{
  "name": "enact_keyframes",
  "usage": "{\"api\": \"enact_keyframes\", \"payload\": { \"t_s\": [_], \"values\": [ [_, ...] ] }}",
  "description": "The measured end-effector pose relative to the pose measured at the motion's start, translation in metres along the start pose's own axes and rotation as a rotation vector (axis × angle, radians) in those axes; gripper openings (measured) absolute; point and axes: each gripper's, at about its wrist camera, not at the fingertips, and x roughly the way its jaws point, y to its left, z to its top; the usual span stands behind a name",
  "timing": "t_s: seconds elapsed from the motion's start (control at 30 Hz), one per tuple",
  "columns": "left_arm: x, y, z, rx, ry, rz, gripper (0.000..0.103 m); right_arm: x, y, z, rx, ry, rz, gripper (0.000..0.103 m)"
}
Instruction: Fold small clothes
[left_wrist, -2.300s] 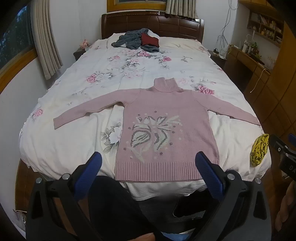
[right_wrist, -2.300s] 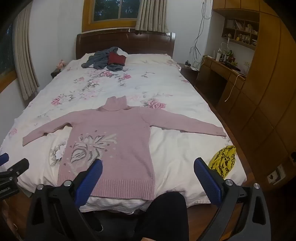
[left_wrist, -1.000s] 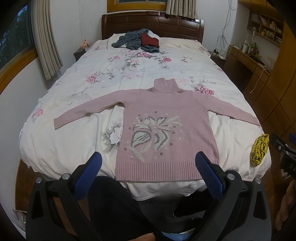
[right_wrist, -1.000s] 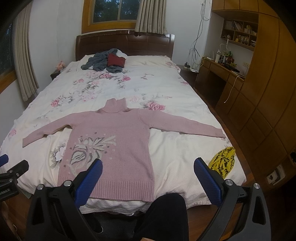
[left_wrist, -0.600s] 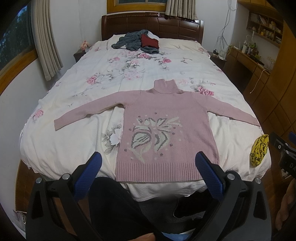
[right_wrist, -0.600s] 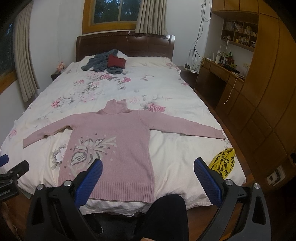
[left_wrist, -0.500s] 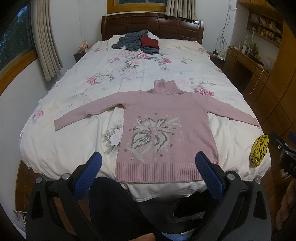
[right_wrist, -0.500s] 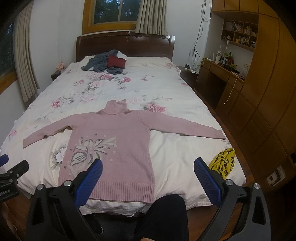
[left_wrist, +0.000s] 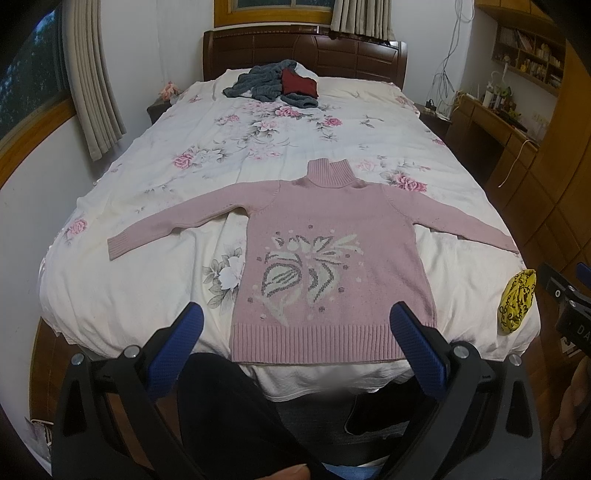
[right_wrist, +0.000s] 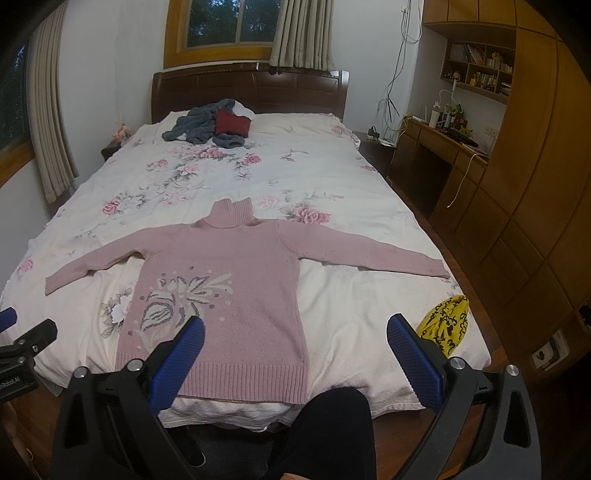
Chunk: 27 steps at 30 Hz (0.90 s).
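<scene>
The left gripper (left_wrist: 295, 328) hangs at 6 o'clock over the foot of the bed (left_wrist: 140, 288), its blue ribbed pads wide apart and holding nothing. On the bed's white floral cover a pink sweater (left_wrist: 332, 258) lies flat, front up. It is a soft knit with a ribbed turtleneck, ribbed cuffs and a ribbed hem, and a grey and cream leaf motif on the chest. Its long axis runs from hem at 6 o'clock to collar at 12 o'clock; the sleeves stretch out toward 9 and 3 o'clock. At 12 o'clock, by the dark wooden headboard, a rumpled grey garment (left_wrist: 258, 83) lies with a dark red cloth (left_wrist: 298, 84) on it. At 3 o'clock, at the bed's near right corner, sits a crumpled yellow cloth (left_wrist: 515, 301) with black markings. The right gripper (right_wrist: 295, 336) also hovers at the foot, jaws spread wide and empty, with the sweater's hem just past its left pad. Containers: none on the bed.
</scene>
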Motion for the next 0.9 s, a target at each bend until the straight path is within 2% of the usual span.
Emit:
{"api": "enact_keyframes", "payload": {
  "t_s": [0.57,0.9],
  "values": [
    [-0.002,0.000,0.000,-0.001,0.002,-0.003,0.100,0.000,0.000,0.000,-0.001,0.000,0.000,0.099],
    [0.021,0.001,-0.006,-0.018,0.044,-0.034,0.100,0.010,-0.005,0.001,-0.001,0.011,-0.003,0.099]
  ]
}}
